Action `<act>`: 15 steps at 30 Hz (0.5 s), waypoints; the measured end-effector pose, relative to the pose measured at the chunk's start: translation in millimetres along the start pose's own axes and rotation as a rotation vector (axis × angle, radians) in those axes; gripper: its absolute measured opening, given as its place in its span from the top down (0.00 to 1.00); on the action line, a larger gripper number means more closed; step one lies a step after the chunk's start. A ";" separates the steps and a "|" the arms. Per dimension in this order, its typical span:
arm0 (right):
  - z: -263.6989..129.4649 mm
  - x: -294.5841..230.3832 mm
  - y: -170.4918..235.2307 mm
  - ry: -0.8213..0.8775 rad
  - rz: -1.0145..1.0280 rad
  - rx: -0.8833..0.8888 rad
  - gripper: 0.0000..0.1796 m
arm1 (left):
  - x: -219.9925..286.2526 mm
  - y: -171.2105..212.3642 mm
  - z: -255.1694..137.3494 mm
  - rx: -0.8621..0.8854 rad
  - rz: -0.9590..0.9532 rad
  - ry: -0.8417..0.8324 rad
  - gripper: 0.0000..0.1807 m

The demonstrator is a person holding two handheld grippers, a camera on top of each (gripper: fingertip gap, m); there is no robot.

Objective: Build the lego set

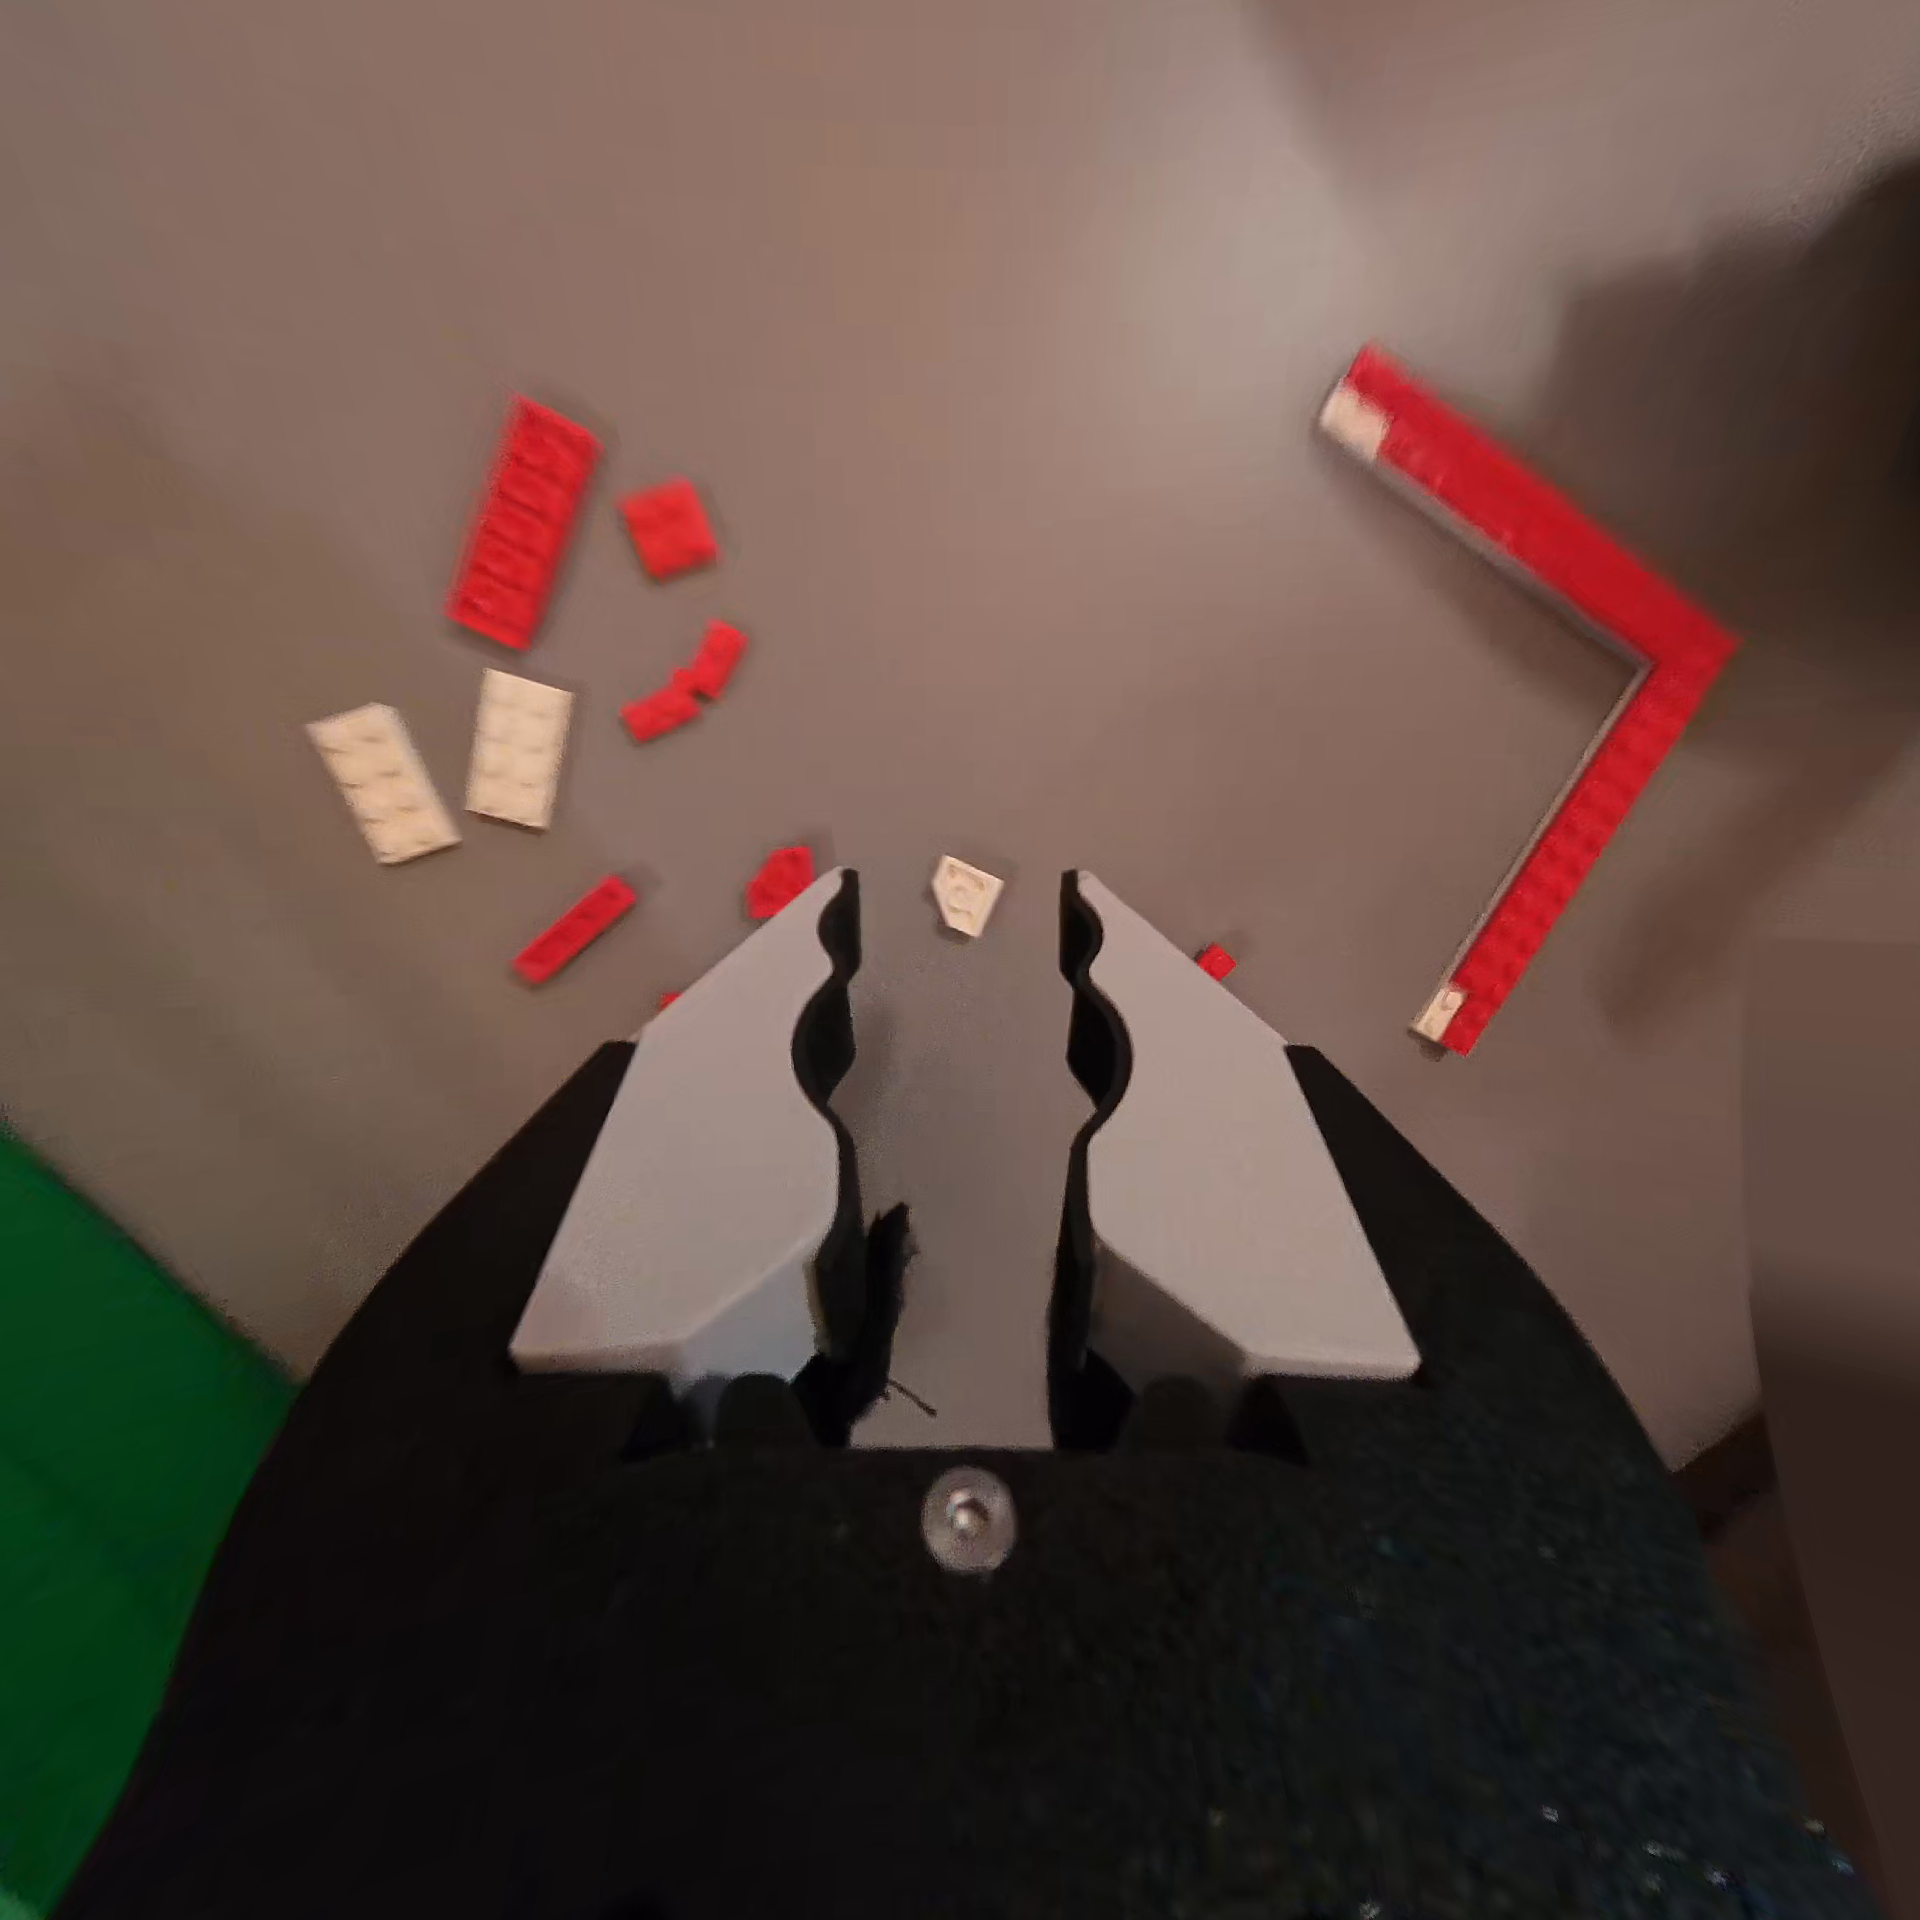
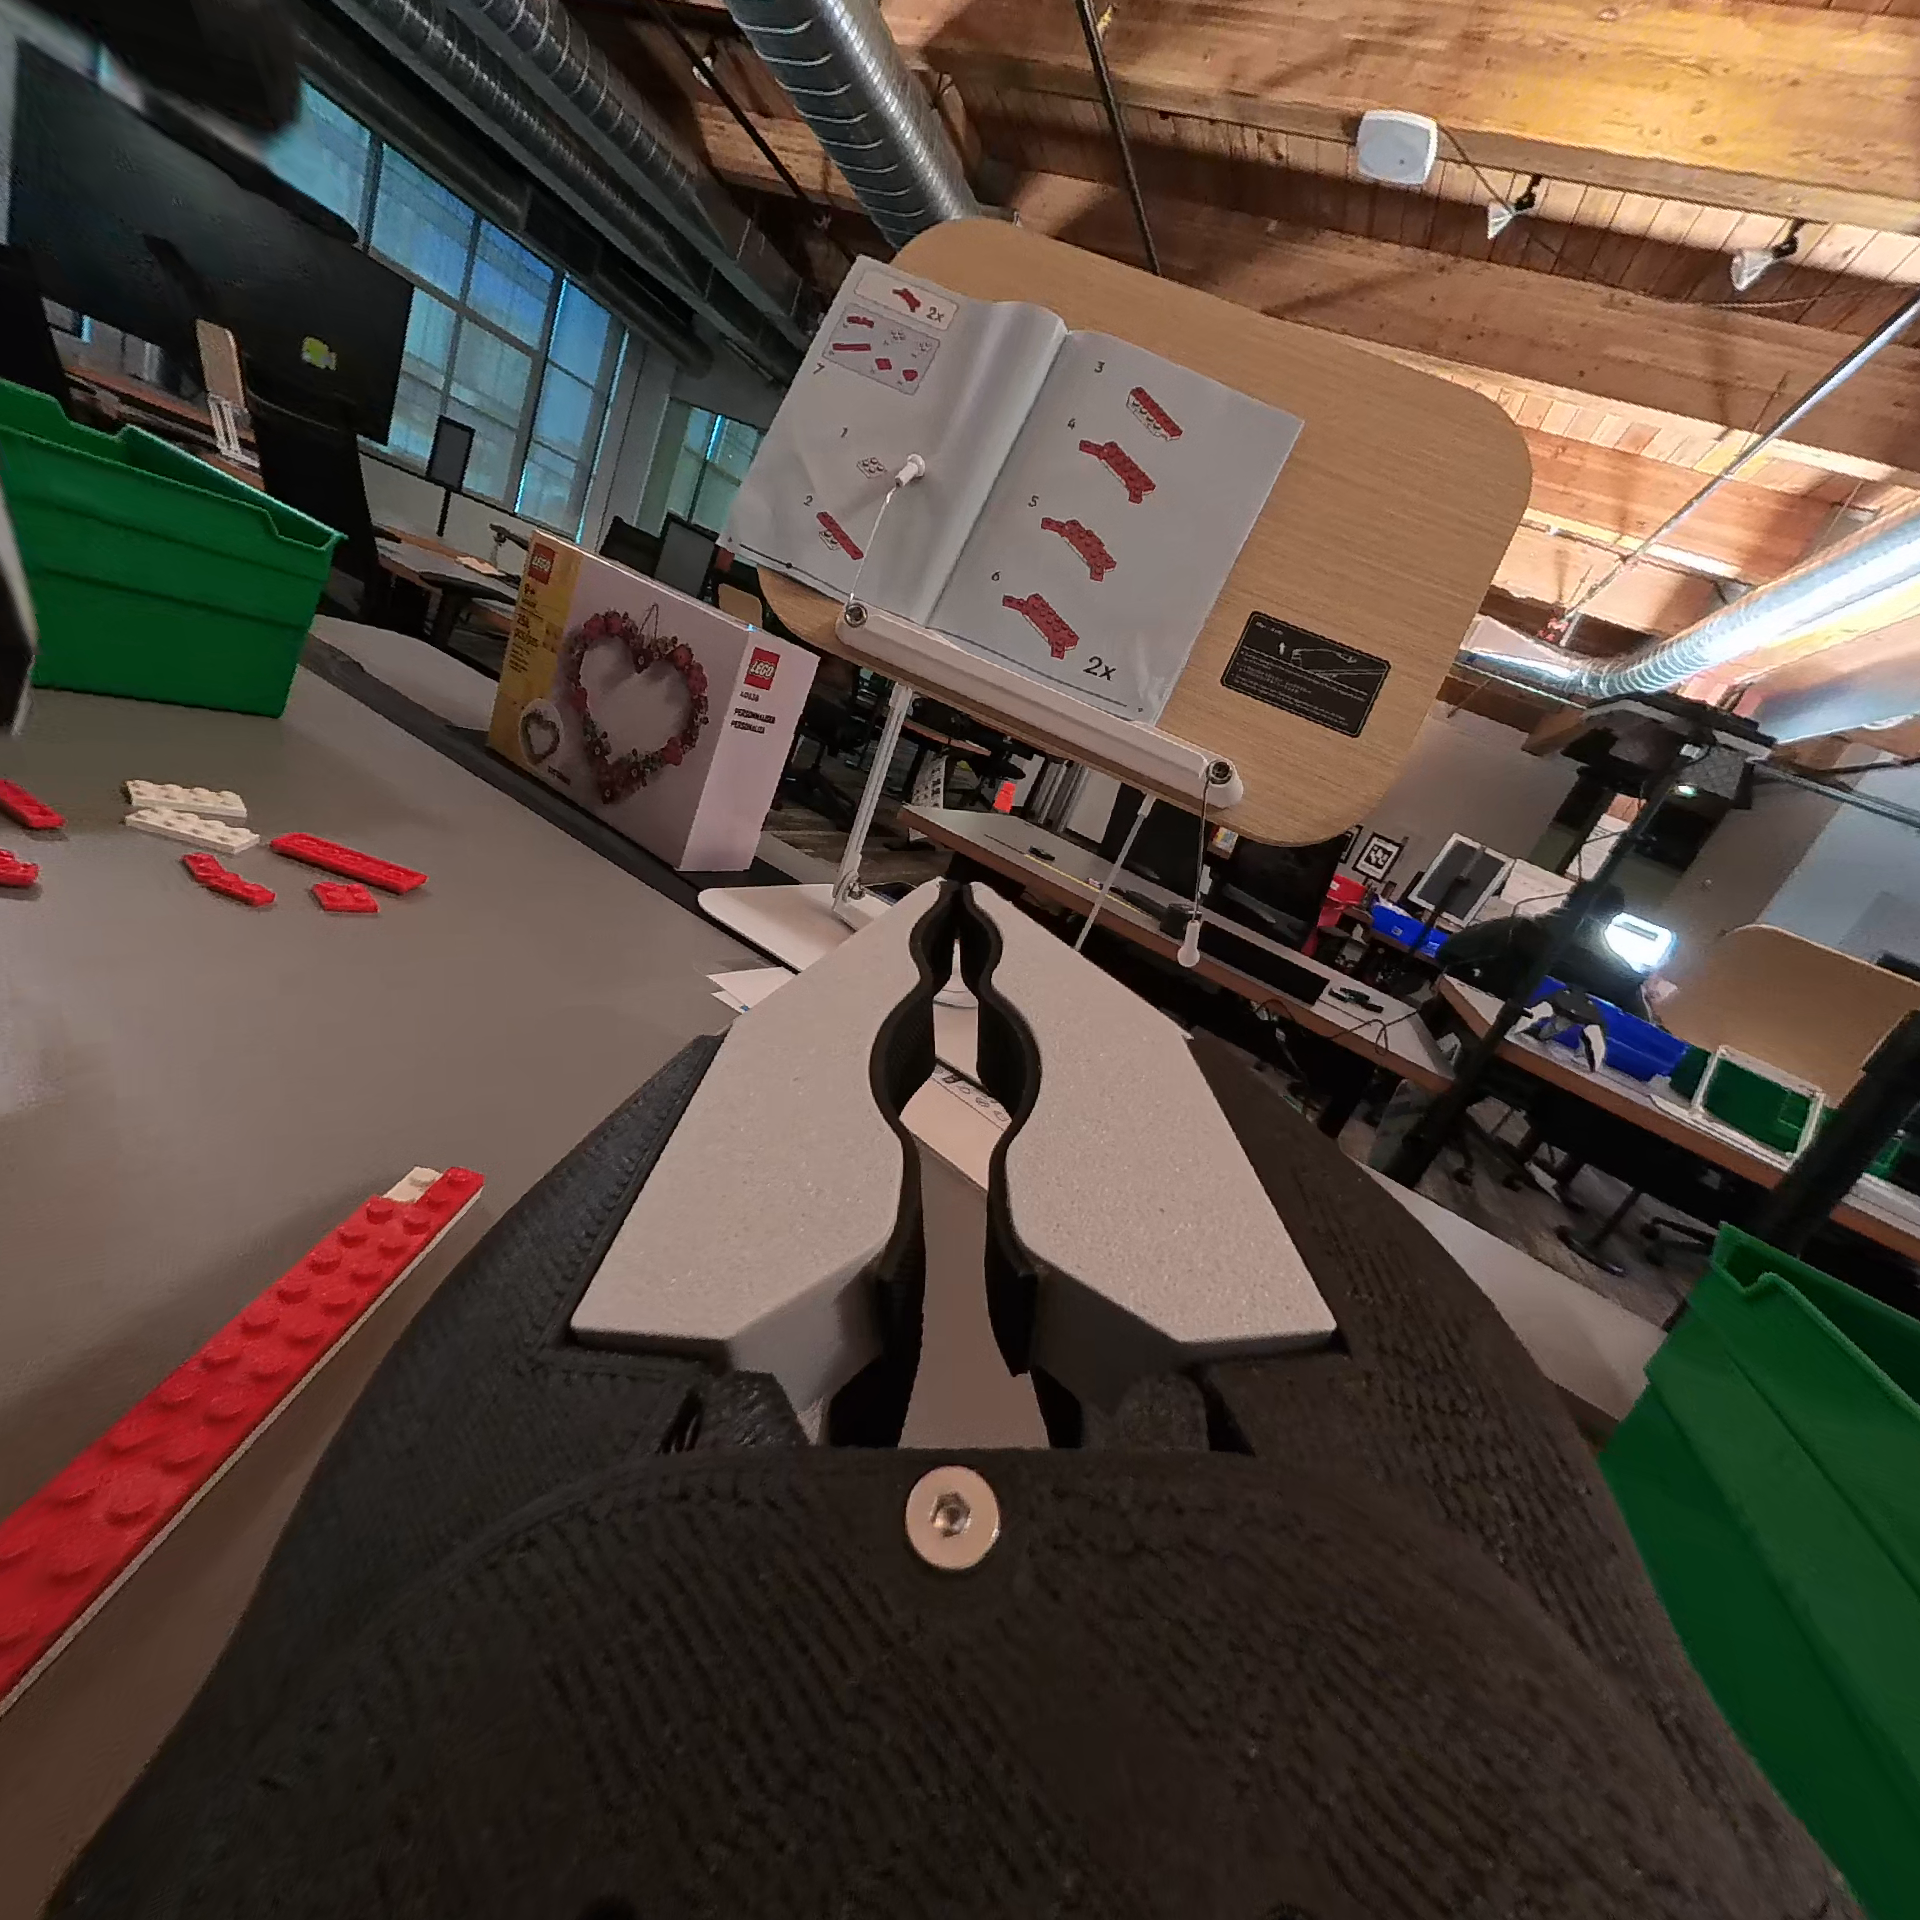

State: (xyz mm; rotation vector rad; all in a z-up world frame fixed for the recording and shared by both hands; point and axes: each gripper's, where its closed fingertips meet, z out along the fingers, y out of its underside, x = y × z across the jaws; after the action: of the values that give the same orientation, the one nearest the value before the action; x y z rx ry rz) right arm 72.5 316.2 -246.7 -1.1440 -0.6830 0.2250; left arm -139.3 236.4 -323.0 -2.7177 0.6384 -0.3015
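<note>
Your left tongs (image 1: 958,894) hang apart and empty above the surface (image 1: 935,416), lined up on a small white wedge plate (image 1: 966,896) just beyond their tips. Your right tongs (image 2: 958,914) are together, holding nothing, aimed at the instruction booklet (image 2: 997,478) on its stand. Judge progress as early: only the red L-shaped frame (image 1: 1558,644) is assembled. Farther left, two white plates (image 1: 442,774) and the loose red plates (image 1: 525,520) lie unattached.

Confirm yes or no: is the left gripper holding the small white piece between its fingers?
No: the left gripper is open and empty, and the small white piece lies on the grey table beyond its fingertips.
</note>
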 end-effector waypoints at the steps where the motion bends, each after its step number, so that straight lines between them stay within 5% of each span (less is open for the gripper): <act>1: 0.1 -0.7 0.2 -0.003 -0.001 -0.001 1.00 | -8.2 -7.4 -17.1 0.053 -0.009 -0.015 0.80; 8: 0.8 -3.3 1.2 -0.011 -0.017 -0.008 1.00 | -124.4 4.0 -125.2 0.165 -0.151 -0.250 0.82; 15: 1.9 -3.0 4.3 -0.012 -0.019 -0.023 1.00 | -239.4 81.1 -124.8 0.006 -0.363 -0.333 0.86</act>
State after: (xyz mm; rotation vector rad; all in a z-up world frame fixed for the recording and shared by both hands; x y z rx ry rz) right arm 69.8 317.9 -251.3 -1.1583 -0.7082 0.2079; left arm -415.6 245.1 -267.9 -2.7750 0.0520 0.0679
